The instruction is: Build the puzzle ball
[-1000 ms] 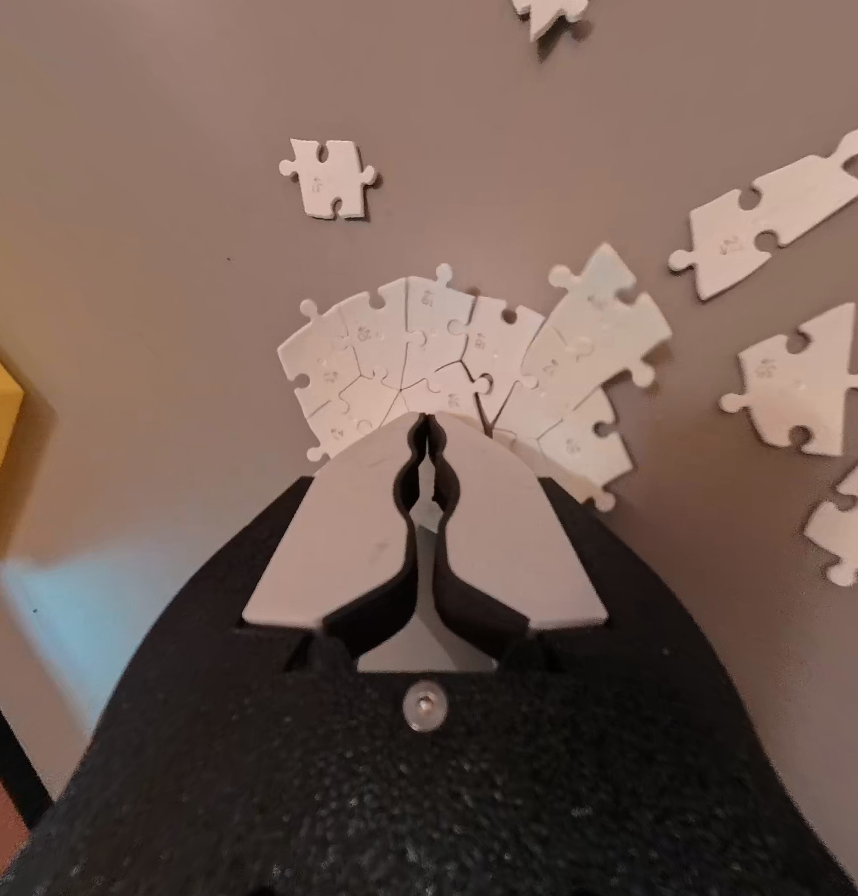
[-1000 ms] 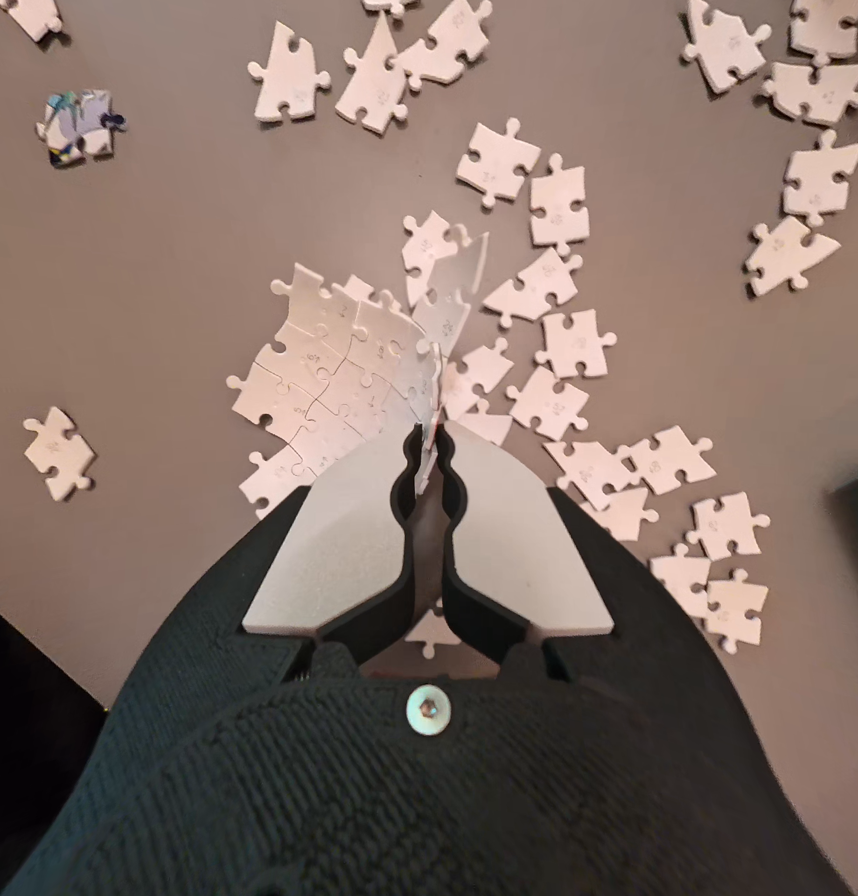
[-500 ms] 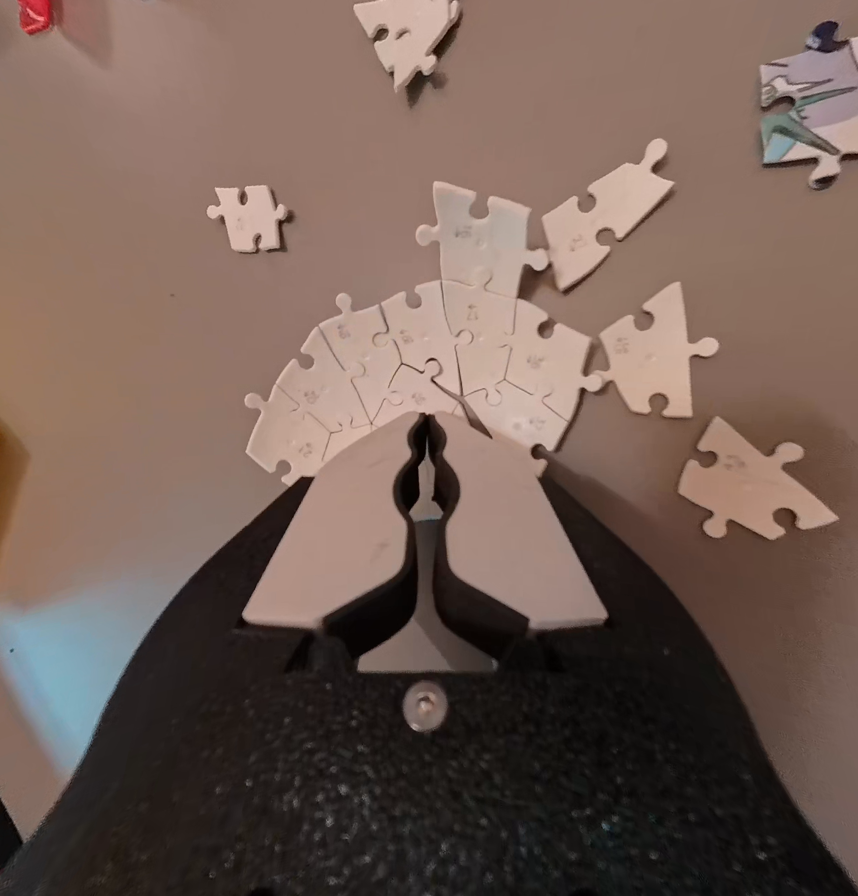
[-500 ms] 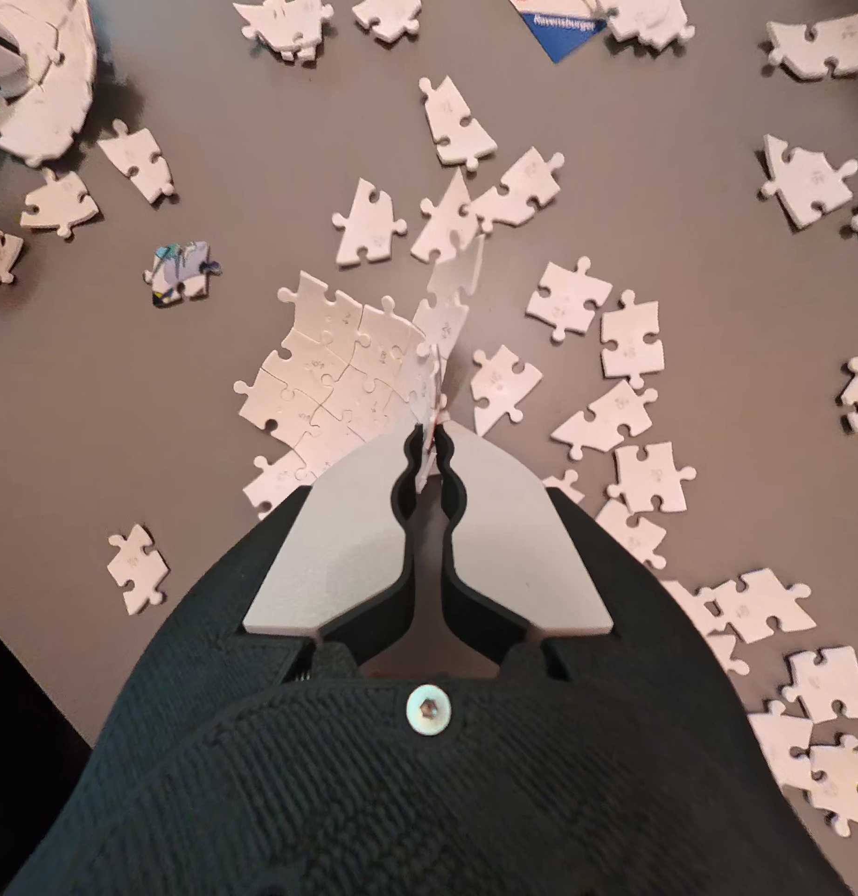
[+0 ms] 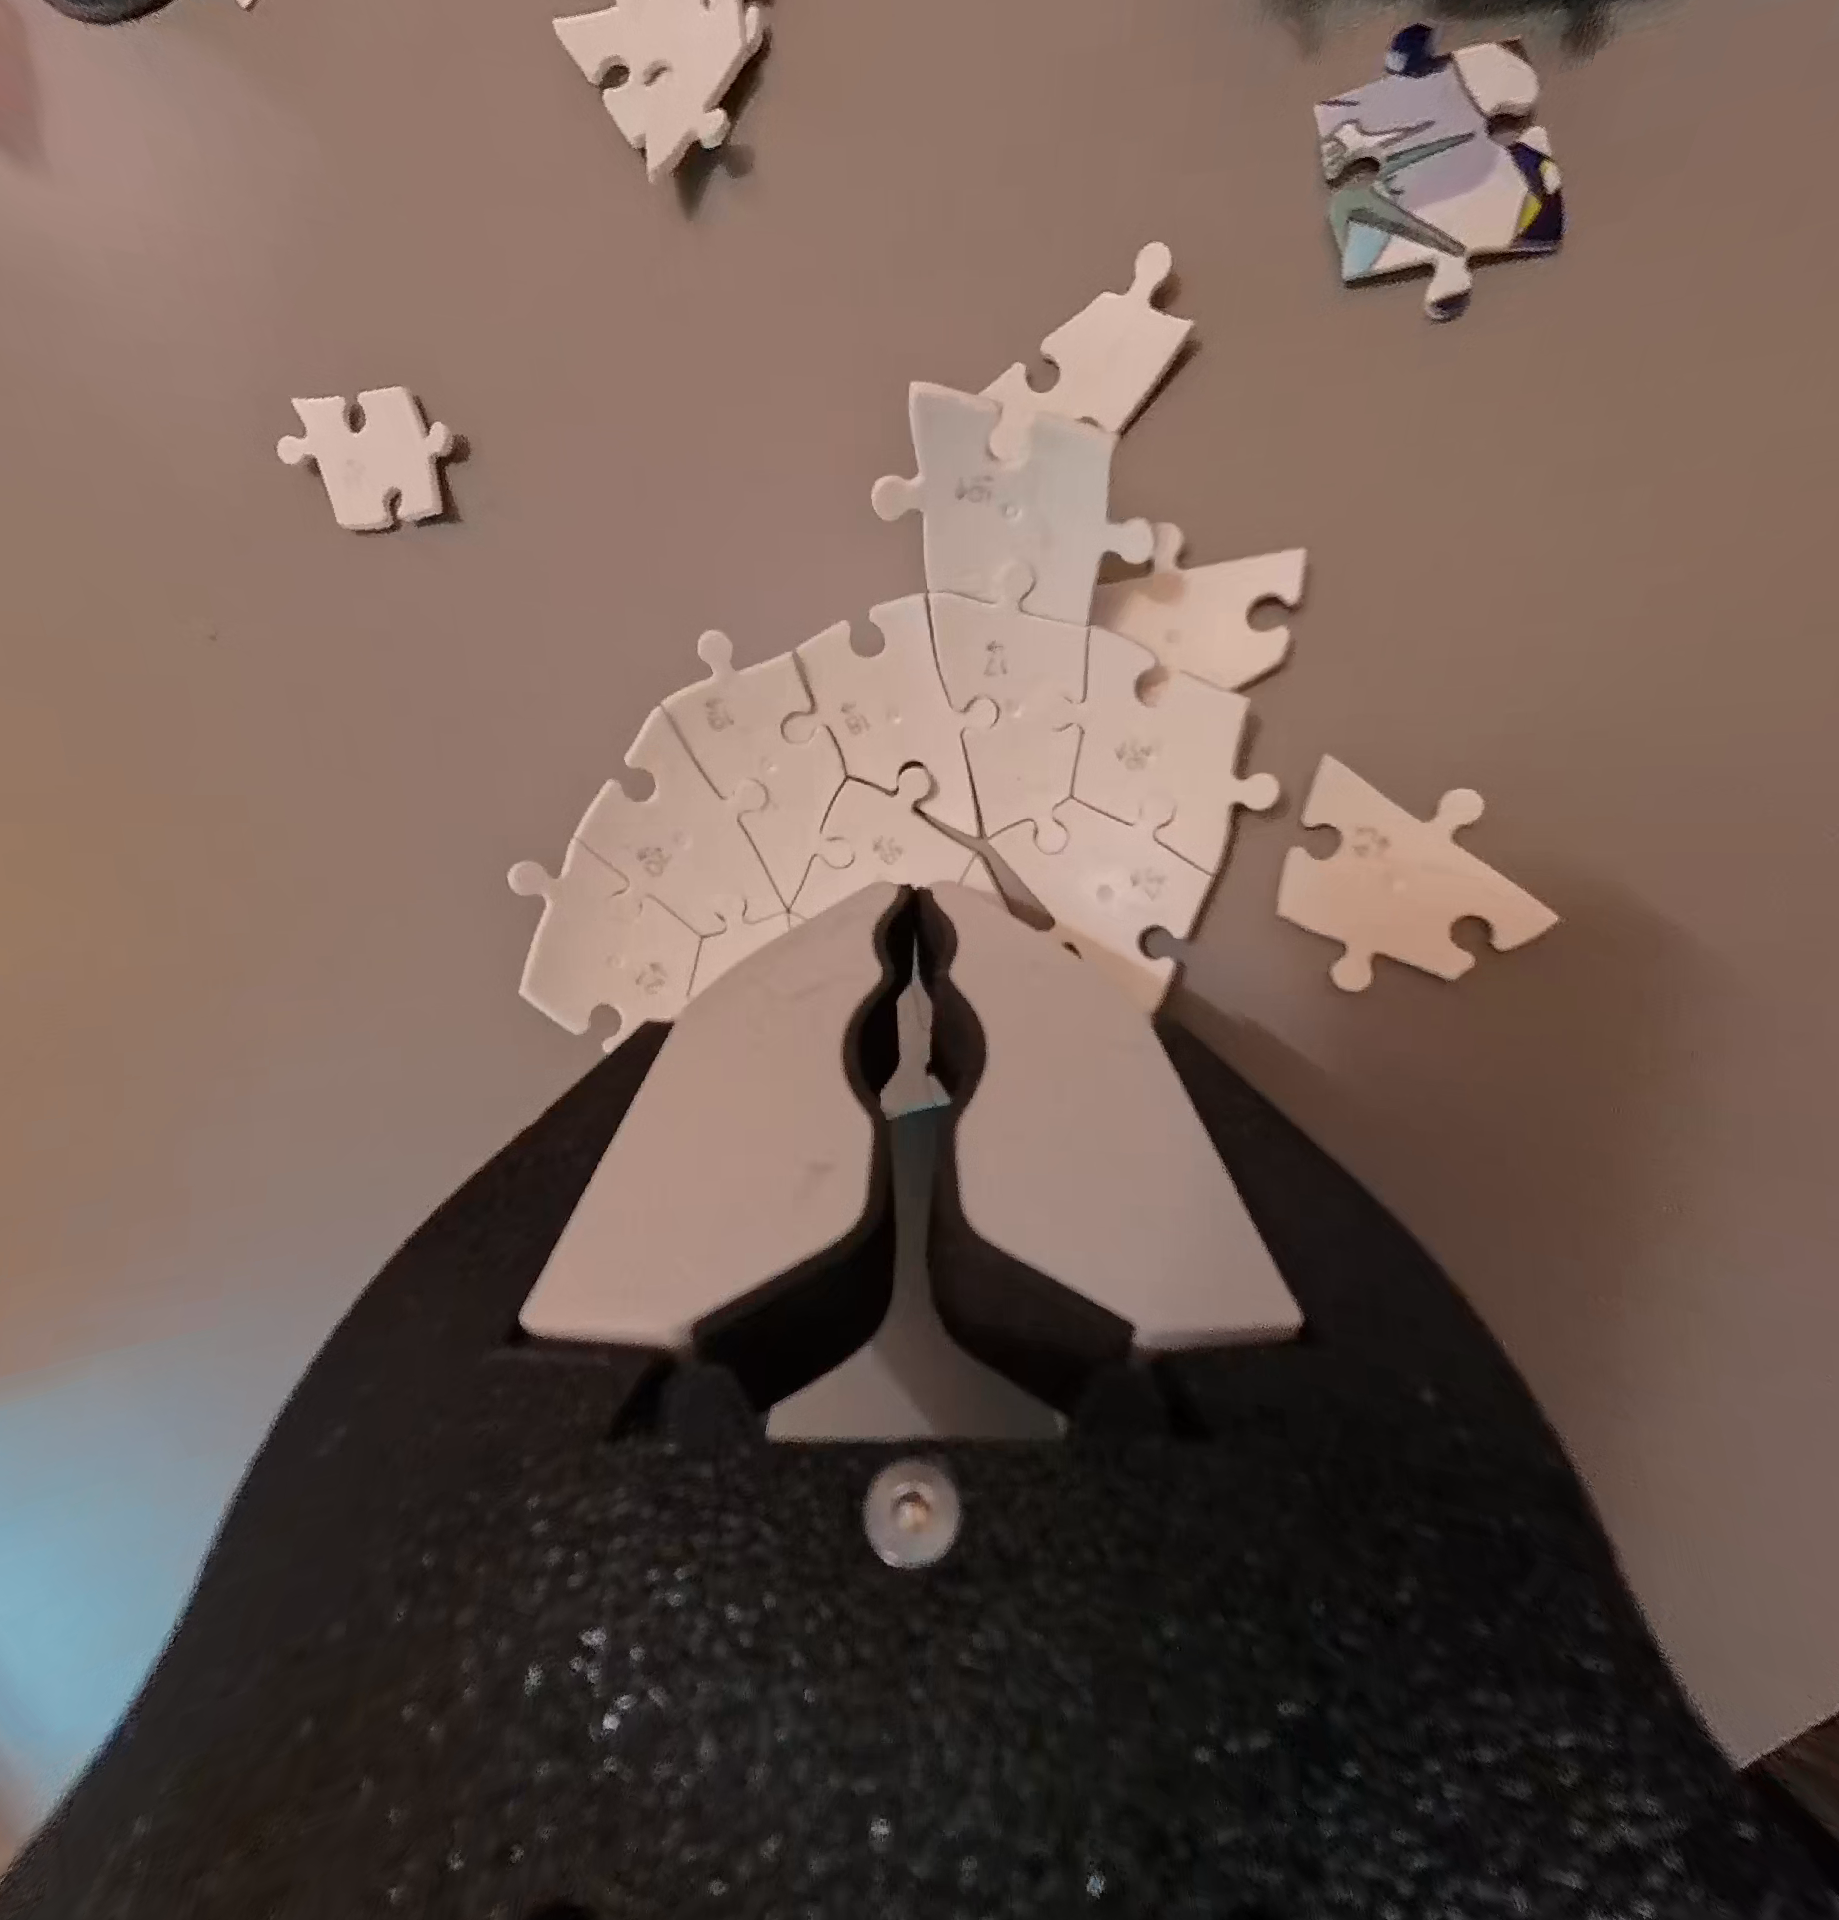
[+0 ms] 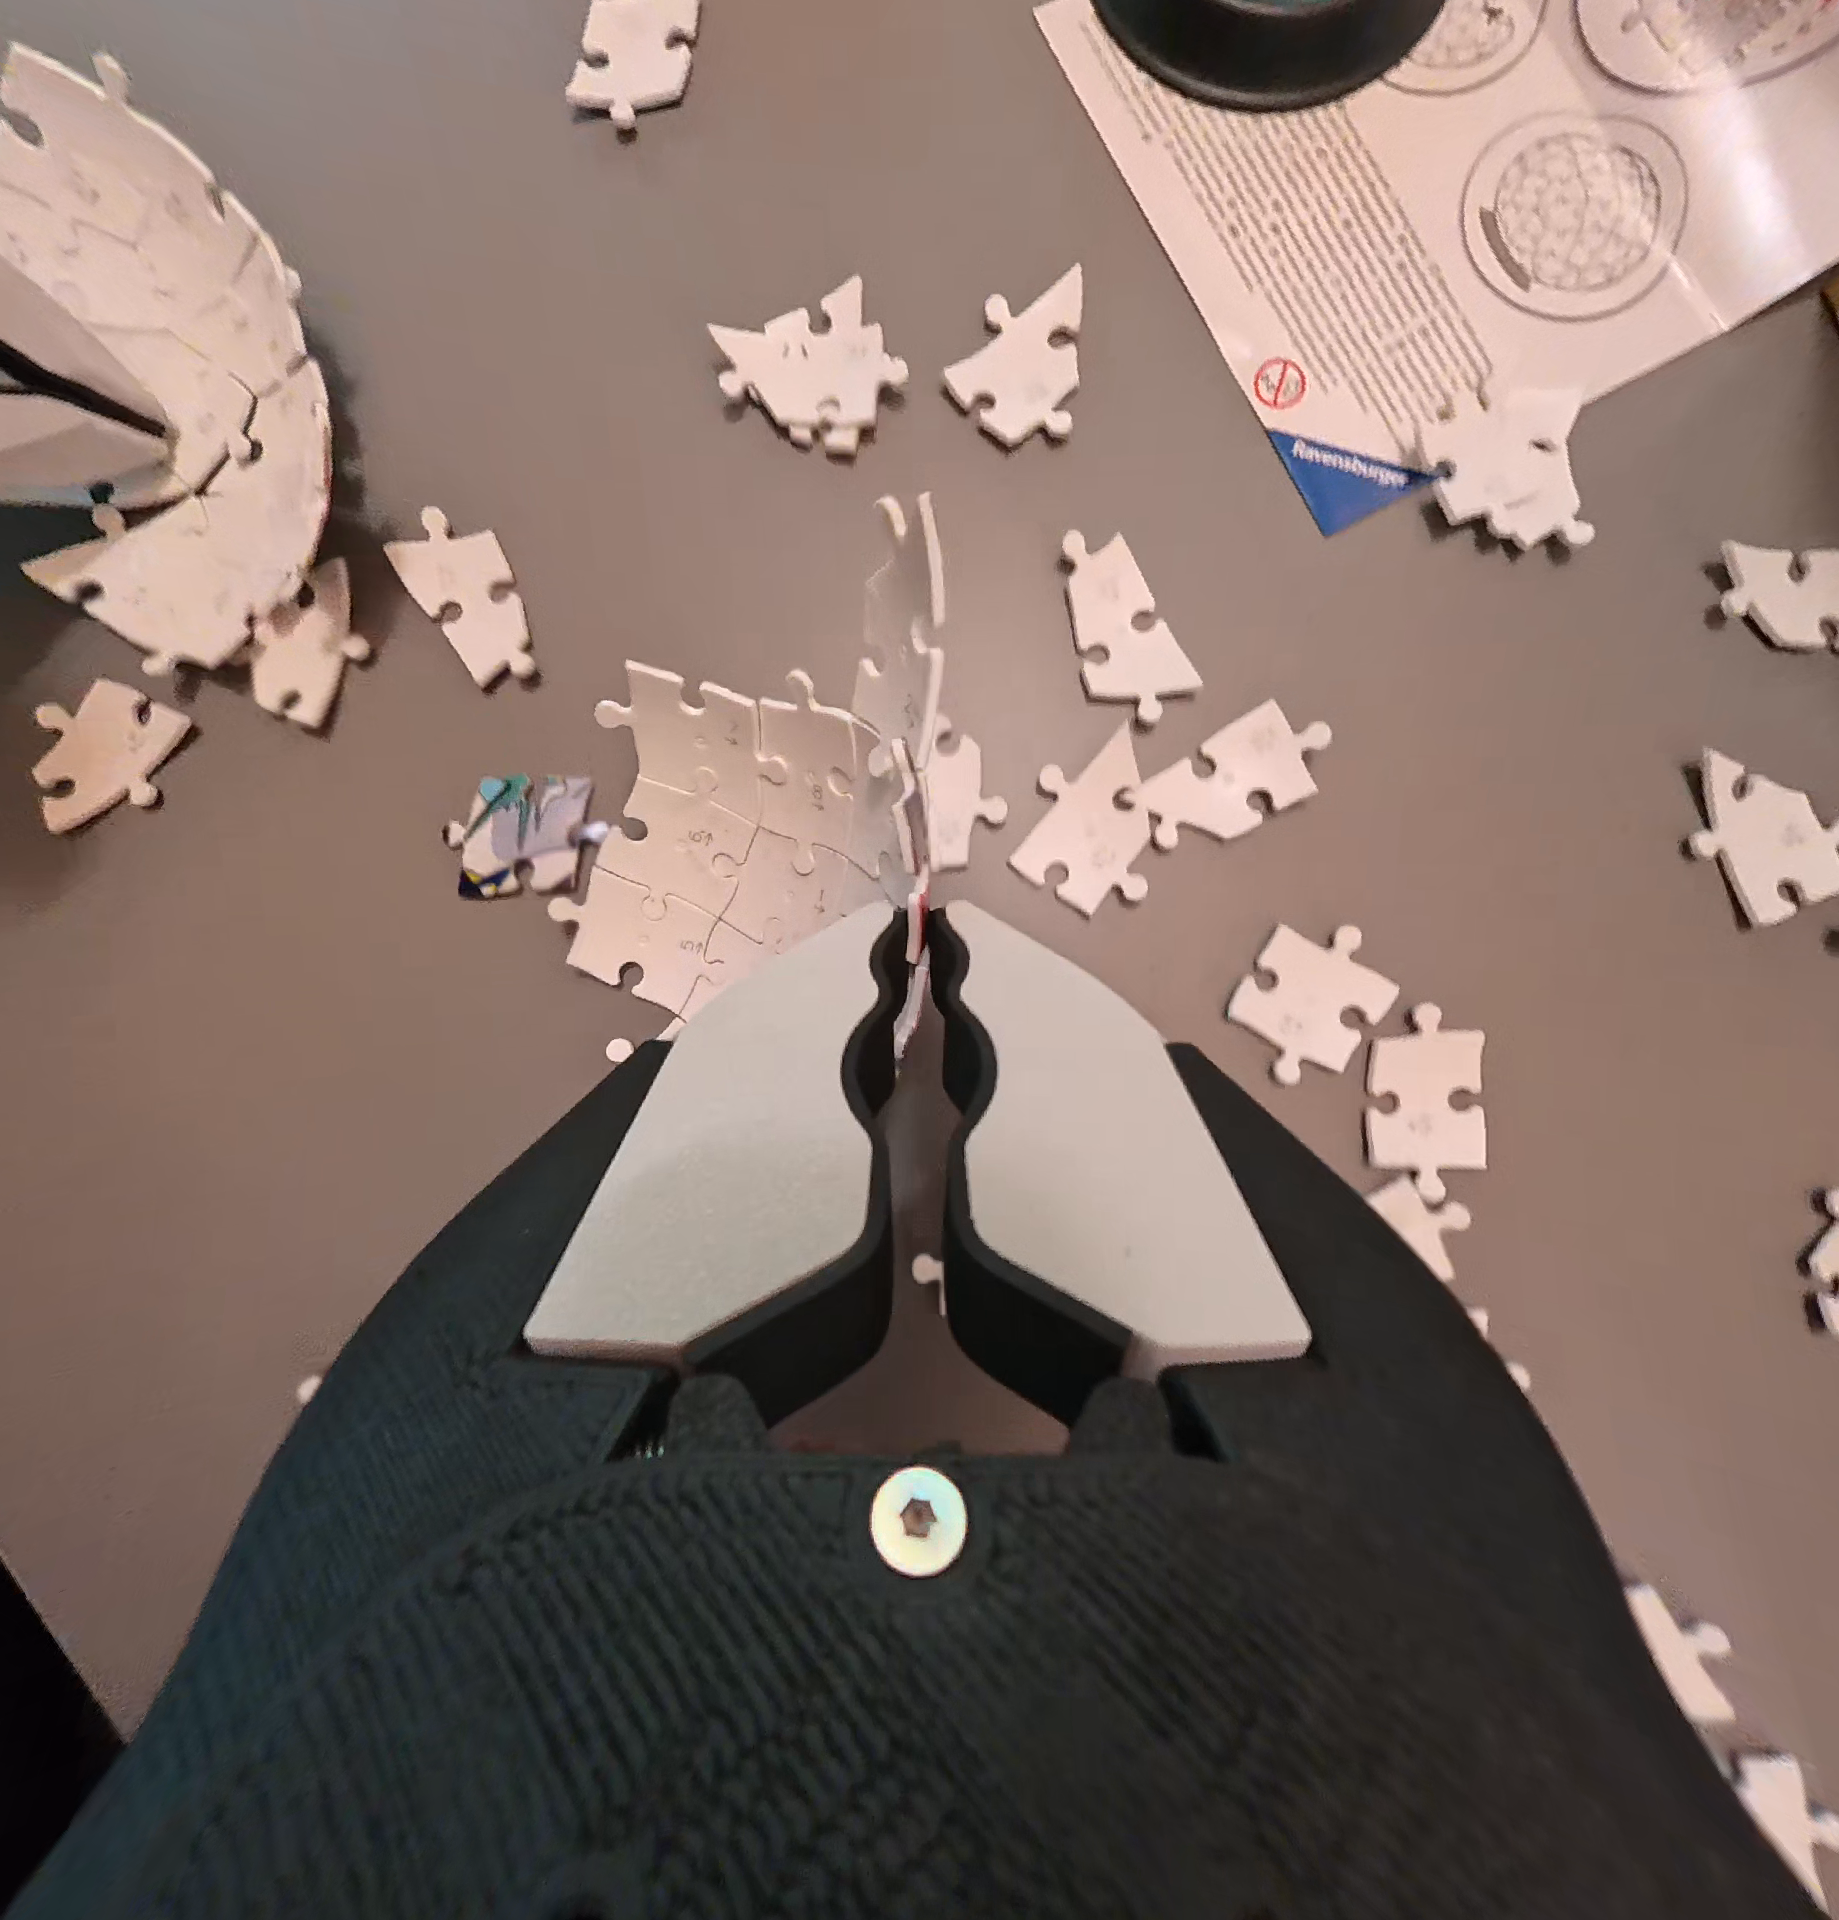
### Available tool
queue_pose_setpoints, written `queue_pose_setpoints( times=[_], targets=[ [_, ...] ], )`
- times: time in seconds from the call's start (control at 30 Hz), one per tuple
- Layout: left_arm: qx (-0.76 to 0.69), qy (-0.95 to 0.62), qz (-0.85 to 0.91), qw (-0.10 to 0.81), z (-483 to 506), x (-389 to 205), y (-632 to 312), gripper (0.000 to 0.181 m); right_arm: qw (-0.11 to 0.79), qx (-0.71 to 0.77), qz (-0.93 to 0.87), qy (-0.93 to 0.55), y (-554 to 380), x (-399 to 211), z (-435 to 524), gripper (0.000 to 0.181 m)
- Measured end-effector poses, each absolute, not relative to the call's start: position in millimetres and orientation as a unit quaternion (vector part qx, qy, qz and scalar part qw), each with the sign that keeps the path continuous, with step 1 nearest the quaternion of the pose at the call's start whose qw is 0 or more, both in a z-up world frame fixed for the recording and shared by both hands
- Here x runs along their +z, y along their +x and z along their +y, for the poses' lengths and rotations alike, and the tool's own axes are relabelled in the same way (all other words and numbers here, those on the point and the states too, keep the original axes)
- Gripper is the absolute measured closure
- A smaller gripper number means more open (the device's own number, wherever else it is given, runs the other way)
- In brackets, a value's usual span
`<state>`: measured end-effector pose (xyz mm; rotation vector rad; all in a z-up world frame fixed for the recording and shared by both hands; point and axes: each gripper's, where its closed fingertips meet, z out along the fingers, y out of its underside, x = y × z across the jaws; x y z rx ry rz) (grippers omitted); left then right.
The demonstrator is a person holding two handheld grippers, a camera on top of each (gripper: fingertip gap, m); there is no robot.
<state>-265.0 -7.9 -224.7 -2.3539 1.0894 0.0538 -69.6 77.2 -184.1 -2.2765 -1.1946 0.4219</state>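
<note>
My left gripper (image 5: 915,920) is shut on the edge of a curved, joined section of white puzzle pieces (image 5: 894,758) and holds it above the grey table (image 5: 271,831). My right gripper (image 6: 920,914) is shut on a second joined white section (image 6: 749,821), which curves up edge-on in front of the tips. In the right wrist view the left gripper's section (image 6: 167,395) shows at the upper left, apart from mine. Several loose white pieces (image 6: 1133,634) lie face down around both sections.
A printed instruction sheet (image 6: 1466,239) lies at the top right under a black round object (image 6: 1258,31). A piece lying picture side up (image 6: 525,831) is just left of the right section and also shows in the left wrist view (image 5: 1445,177). Loose pieces crowd the right side (image 6: 1424,1101). The gap from one gripper's tips to the other's is roughly 20 centimeters.
Both grippers have moved over the table while still holding their sections. The left gripper's section has come into the right view at the upper left, and the instruction sheet now shows.
</note>
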Motion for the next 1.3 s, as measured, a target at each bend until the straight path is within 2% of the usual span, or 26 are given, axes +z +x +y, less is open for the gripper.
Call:
queue_pose_setpoints(
  times=[0.77, 1.3],
  targets=[
    [0.019, -0.834, 0.473, 0.285, 4, -224, -278, 0.180, 0.285, 0.206, -0.480, -0.804, -188, -157, 121, 0.178],
    [0.036, -0.837, 0.466, 0.285, -3, -213, -289, 0.176, 0.269, 0.128, -0.536, -0.790, -226, -166, 116, 0.178]
  ],
)
